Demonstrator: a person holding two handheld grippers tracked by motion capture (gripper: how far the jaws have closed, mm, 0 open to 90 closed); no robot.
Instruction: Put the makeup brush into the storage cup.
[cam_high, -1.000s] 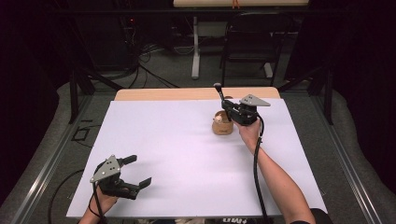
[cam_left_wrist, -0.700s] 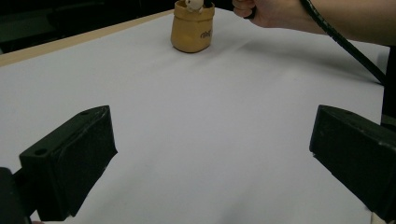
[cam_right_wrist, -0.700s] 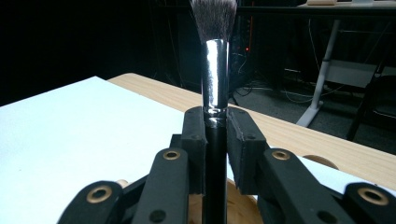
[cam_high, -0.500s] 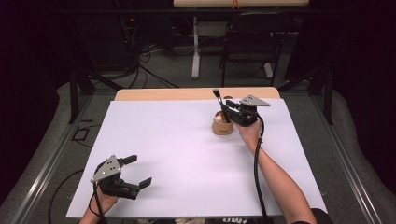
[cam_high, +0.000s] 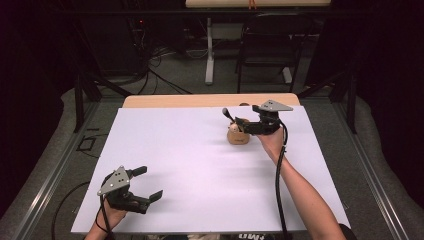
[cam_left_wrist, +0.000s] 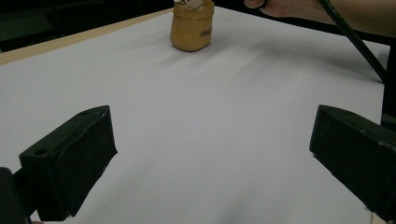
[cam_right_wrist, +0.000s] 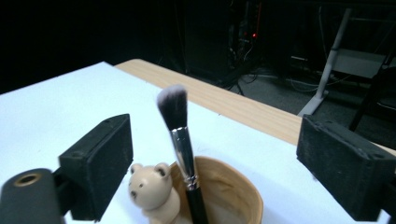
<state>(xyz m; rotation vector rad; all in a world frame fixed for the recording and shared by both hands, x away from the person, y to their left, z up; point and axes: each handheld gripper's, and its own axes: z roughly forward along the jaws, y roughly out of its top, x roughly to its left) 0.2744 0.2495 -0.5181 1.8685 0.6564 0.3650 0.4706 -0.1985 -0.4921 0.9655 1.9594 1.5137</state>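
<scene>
table: the white sheet (cam_high: 200, 175) covers nearly all of it, with a strip of bare wood along the far edge.

left gripper (cam_high: 145, 185): rests at the near left corner, well apart from the work; its jaws stand wide with nothing between them. The left gripper view looks across the sheet to the cup (cam_left_wrist: 191, 30) far off.

right gripper (cam_high: 239, 120): hangs over the cup at the far right of the sheet. Its jaws have just been opening; a second ago they were pinched together at the brush, and they now stand wide on either side of it, touching nothing. In the right gripper view the two pads flank the handle with clear gaps.

cup (cam_high: 238, 136): a tan pot with a small bear figure (cam_right_wrist: 149, 189) on its rim, upright on the sheet, unmoved since a second ago.

brush (cam_right_wrist: 182, 149): stands in the cup, leaning on the rim, bristles up and tilted toward the left in the high view.

meaning: the brush looks released into the cup, so the placing seems done; I judge the sensible next move is to draw the right gripper away without knocking the handle.
</scene>
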